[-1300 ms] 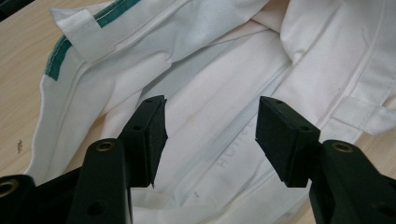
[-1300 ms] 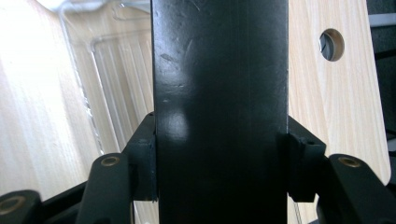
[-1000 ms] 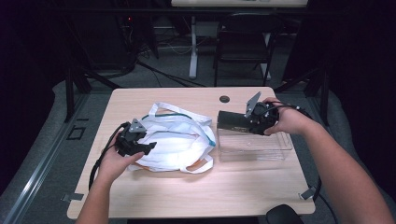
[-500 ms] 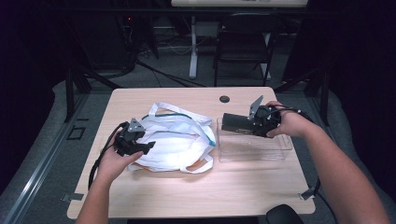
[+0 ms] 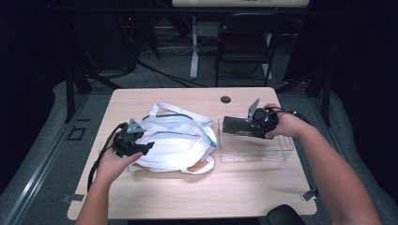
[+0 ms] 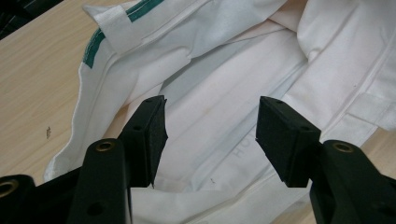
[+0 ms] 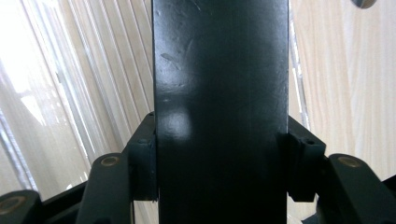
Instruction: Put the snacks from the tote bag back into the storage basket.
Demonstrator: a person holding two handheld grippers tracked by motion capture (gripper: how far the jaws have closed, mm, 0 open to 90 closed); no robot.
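Between the right gripper's (image 5: 234, 125) pads, black block (image 7: 219, 93), above clear tray (image 5: 277, 152).

I am making out only a trace of faint grey lettering on the white bag (image 6: 233, 116), lying between my left jaws, and it is showing something like "HO" before fading into the cloth. I am not reading the rest of it. The black box (image 7: 219, 112) that my right jaws are holding is showing me no label, number or brand.
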